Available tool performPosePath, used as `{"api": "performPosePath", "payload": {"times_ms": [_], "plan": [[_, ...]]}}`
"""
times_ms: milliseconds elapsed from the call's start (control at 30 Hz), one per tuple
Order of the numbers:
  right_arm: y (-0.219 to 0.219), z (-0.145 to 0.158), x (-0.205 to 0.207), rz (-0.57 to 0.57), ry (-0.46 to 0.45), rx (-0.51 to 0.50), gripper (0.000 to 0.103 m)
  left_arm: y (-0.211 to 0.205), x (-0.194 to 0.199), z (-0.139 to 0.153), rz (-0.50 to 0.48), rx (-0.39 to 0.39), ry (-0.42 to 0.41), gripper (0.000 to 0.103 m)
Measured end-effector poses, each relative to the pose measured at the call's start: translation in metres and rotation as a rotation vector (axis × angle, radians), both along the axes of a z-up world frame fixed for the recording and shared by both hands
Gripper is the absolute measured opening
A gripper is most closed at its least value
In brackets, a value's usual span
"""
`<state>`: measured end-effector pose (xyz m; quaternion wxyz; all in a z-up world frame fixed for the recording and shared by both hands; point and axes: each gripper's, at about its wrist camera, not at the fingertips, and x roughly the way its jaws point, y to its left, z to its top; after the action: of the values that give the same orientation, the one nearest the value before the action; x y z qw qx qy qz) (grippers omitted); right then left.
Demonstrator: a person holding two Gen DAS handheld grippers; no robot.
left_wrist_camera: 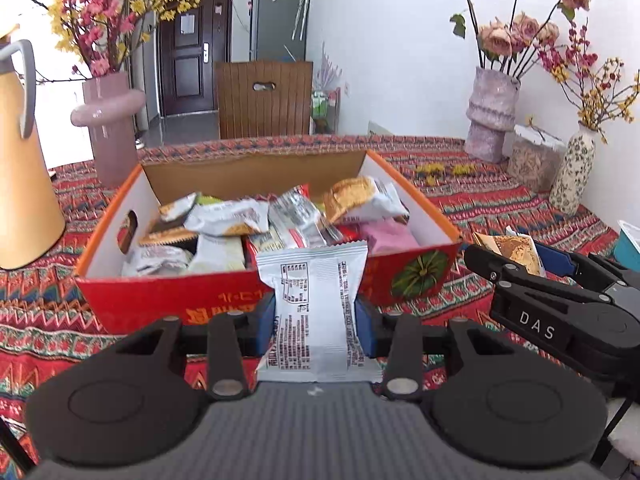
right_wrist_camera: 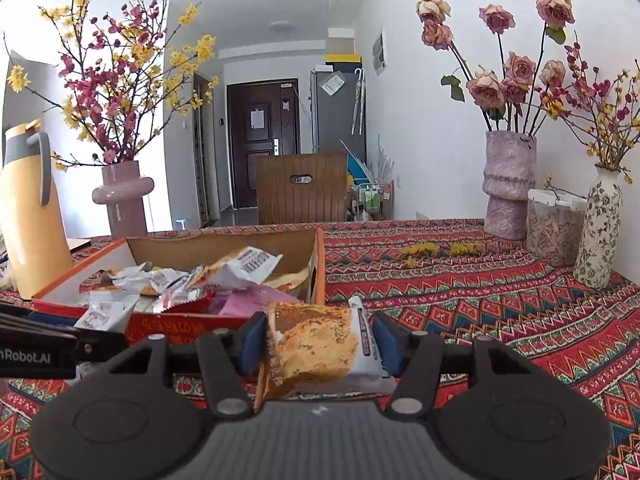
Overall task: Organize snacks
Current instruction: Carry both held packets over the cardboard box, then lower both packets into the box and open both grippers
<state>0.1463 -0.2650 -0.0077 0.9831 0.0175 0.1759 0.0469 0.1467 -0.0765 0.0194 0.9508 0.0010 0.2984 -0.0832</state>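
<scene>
The left gripper [left_wrist_camera: 316, 320] pinches a silver packet [left_wrist_camera: 316, 300] printed with black text; the right gripper [right_wrist_camera: 320, 344] clamps a white packet [right_wrist_camera: 320, 344] picturing a golden biscuit. The red box [left_wrist_camera: 224, 300] brims with crinkled wrappers.

Left gripper [left_wrist_camera: 316, 320]: black linkage arms, silver pivot screws, blue pads, ribbed grey base. Right gripper [right_wrist_camera: 320, 344]: identical; white "DAS" lettering.
</scene>
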Motion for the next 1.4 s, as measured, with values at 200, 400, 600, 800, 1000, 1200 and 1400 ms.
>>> {"api": "performPosePath", "payload": {"times_ms": [200,400,600,800,1000,1200,1400], "plan": [[0.014,0.022,0.01,0.033,-0.06,-0.005,0.057,0.016,0.008,0.016,0.046,-0.004,-0.045,0.042],[0.027,0.04,0.03,0.058,-0.108,-0.008,0.057,0.034,0.023,0.029,0.107,-0.003,-0.093,0.042],[0.045,0.053,0.057,0.088,-0.128,-0.019,0.057,0.057,0.045,0.035,0.174,-0.008,-0.116,0.042],[0.065,0.057,0.087,0.103,-0.115,-0.024,0.057,0.069,0.065,0.035,0.204,-0.009,-0.126,0.042],[0.085,0.054,0.11,0.112,-0.1,-0.034,0.057,0.075,0.084,0.025,0.227,-0.003,-0.128,0.042],[0.09,0.038,0.121,0.1,-0.09,-0.051,0.057,0.081,0.088,0.009,0.238,0.003,-0.167,0.042],[0.09,0.026,0.128,0.107,-0.063,-0.054,0.058,0.081,0.093,-0.002,0.218,0.021,-0.16,0.043]]}}
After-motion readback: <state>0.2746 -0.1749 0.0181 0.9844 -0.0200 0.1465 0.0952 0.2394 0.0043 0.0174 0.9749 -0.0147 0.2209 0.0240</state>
